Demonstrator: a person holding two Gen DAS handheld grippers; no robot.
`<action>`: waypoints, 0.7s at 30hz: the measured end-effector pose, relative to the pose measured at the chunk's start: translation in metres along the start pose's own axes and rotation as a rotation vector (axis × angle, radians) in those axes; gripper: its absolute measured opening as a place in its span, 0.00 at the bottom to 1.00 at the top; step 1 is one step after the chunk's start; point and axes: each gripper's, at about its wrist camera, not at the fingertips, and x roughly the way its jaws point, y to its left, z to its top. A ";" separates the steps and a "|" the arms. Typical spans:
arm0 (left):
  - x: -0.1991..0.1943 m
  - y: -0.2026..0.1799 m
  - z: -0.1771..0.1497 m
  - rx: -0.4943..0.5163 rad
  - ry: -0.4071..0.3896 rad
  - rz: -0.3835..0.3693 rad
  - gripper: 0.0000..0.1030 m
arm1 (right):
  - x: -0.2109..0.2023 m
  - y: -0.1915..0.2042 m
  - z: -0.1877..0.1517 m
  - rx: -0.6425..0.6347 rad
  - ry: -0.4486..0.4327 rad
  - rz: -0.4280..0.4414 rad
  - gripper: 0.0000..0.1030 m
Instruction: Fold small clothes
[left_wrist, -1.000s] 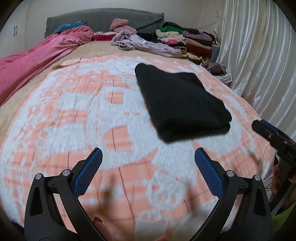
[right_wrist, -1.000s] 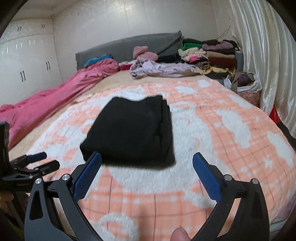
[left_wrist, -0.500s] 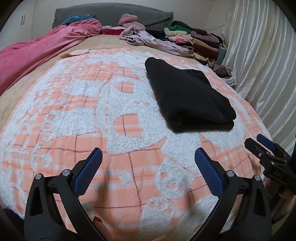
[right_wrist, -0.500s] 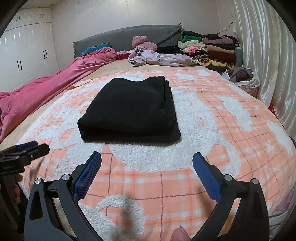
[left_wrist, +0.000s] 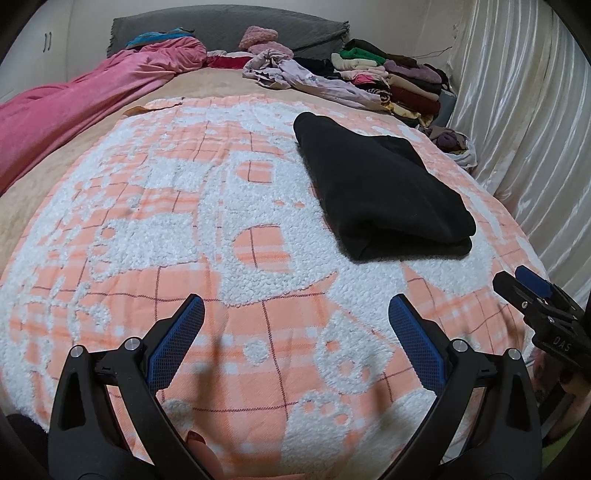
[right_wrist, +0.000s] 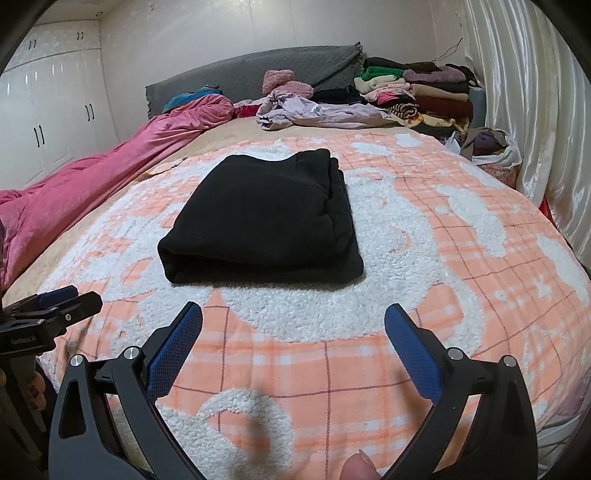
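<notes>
Clothes: black top (right_wrist: 260, 218) lies folded in a neat block on the blanket (right_wrist: 424, 236), in the middle of the bed. It is flat, with its thick folded edge facing the camera.
Left gripper (left_wrist: 293, 341): fingers wide apart, holding nothing. It hangs over the blanket, near the front edge, with the black top ahead and a bit to the right.
Right gripper (right_wrist: 293, 343): fingers wide apart too, holding nothing. It hangs over the blanket just in front of the black top and does not touch it.
Done: this one piece looks all folded (no loose sleeve or corner sticks out that I can see).
Left to do: a purple top (right_wrist: 314, 112) lies crumpled near the headboard, next to the pile (right_wrist: 421, 94) of folded clothes. I think that one needs folding next. The black top may need to go on the pile as well.
Other things: a pink quilt (left_wrist: 81, 107) is bunched up along the left side of the bed. A bag (right_wrist: 487, 147) of clothes sits by the curtain on the right.
How far: I think it is partly done, but I cannot tell how many pieces are left.
</notes>
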 end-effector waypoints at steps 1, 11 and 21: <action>0.000 0.000 0.000 0.002 0.001 0.001 0.91 | 0.000 0.000 0.000 0.000 0.001 -0.001 0.96; 0.000 0.001 0.000 0.000 -0.003 -0.002 0.91 | 0.000 0.001 0.000 -0.006 -0.002 -0.004 0.96; 0.000 0.000 0.000 0.001 -0.002 0.001 0.91 | 0.001 0.002 -0.001 -0.012 0.000 -0.003 0.96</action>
